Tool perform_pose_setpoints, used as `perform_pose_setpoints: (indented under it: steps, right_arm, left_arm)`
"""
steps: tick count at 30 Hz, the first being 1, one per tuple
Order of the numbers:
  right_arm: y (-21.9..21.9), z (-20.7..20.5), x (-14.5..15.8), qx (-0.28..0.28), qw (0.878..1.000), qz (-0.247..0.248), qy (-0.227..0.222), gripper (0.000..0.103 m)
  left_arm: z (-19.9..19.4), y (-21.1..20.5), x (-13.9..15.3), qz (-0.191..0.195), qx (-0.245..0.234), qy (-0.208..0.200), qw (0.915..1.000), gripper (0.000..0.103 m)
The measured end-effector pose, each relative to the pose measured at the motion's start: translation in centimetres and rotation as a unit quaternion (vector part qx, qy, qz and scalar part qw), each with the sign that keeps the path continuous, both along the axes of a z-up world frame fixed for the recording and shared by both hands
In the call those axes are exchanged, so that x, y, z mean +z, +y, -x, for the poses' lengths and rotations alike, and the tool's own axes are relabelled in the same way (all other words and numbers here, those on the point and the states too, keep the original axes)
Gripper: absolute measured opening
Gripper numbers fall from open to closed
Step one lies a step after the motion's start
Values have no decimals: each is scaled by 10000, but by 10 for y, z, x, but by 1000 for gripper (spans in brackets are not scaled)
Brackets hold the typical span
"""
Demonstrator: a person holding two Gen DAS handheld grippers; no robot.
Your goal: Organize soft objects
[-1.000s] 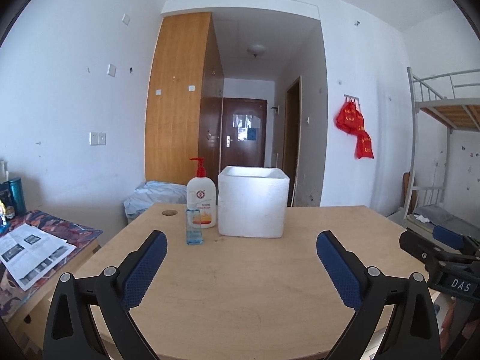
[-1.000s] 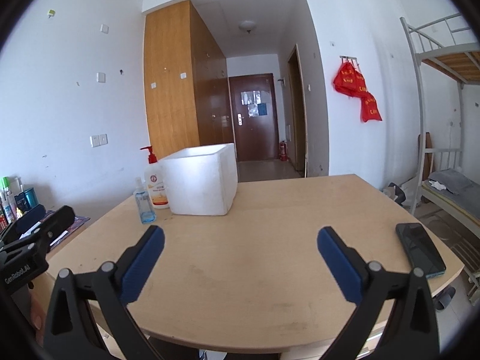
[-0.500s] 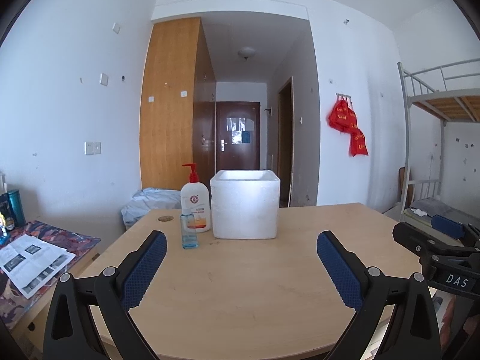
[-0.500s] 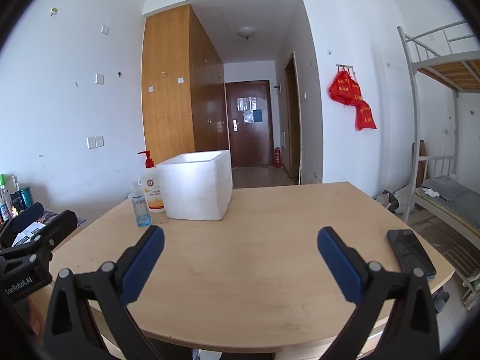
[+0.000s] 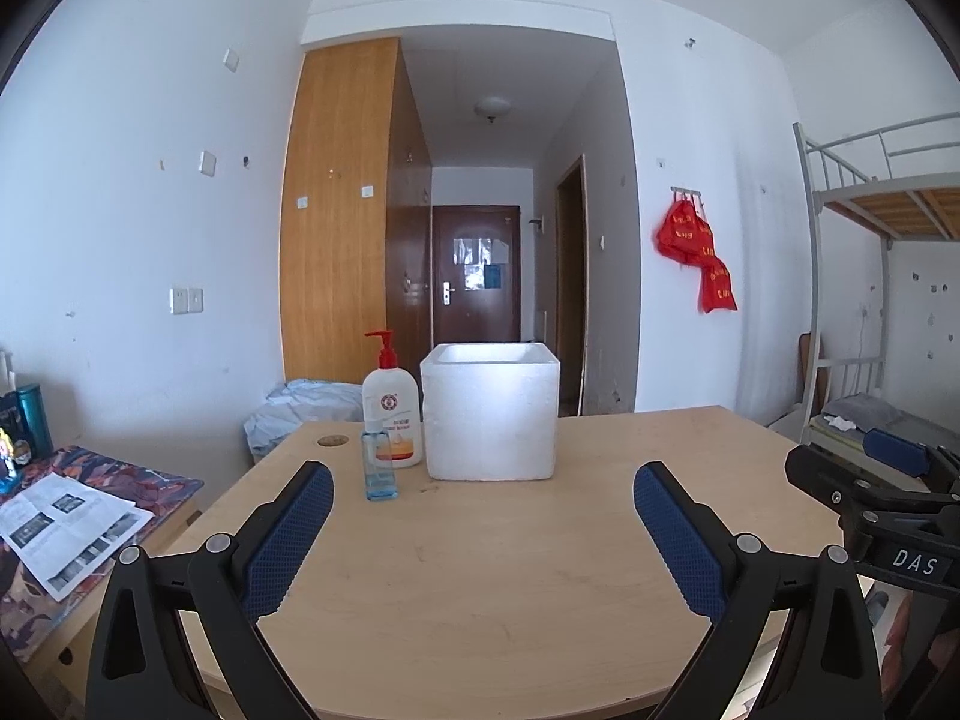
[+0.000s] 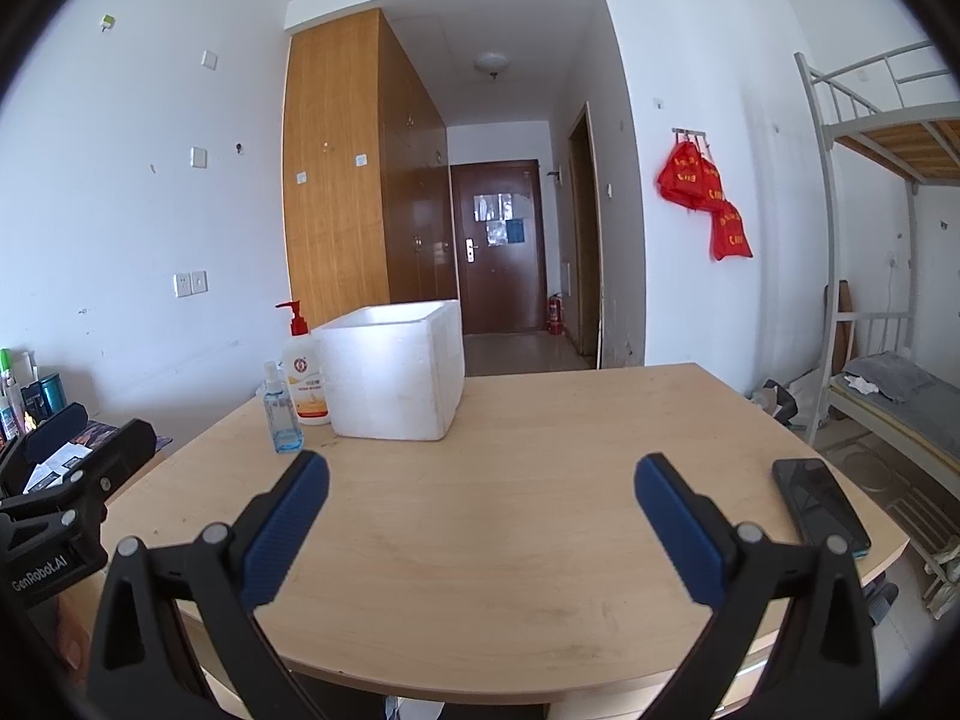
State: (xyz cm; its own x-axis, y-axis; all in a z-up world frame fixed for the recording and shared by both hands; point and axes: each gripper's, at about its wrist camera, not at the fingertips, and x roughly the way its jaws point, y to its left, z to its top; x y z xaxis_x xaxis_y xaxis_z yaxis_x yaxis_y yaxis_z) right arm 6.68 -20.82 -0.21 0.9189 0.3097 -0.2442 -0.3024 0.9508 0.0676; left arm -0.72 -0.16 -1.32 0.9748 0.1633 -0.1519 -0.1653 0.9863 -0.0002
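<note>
With both the left tongs [image 5: 483,495] and right tongs [image 6: 482,486] spread and empty over the worktop [image 5: 510,552], we see no soft object, only the foam box [image 5: 490,414] ahead, and risk knocking the bottles [image 5: 389,405] just left of it.

Both grippers have pulled back and tilted up slightly over the last second. From the left gripper [image 5: 483,501], the foam box [image 5: 491,414] and pump bottle [image 5: 391,405] now sit farther ahead and look smaller, with more bare desk [image 5: 498,570] between its fingers and the box. The right gripper [image 6: 482,495] shows the same retreat: box, pump bottle and small clear bottle [image 6: 281,414] farther off ahead-left, and the phone [image 6: 819,504] has slid forward-right along its right finger. Jaws unchanged.
</note>
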Motion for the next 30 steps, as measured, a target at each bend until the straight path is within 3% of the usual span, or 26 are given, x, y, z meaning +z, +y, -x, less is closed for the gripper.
perform_pose_setpoints:
  steps: [30]
  right_arm:
    - [1, 3, 1, 39, 10000, 34, -32, 103]
  left_arm:
    - [6, -7, 3, 13, 62, -153, 9999, 101]
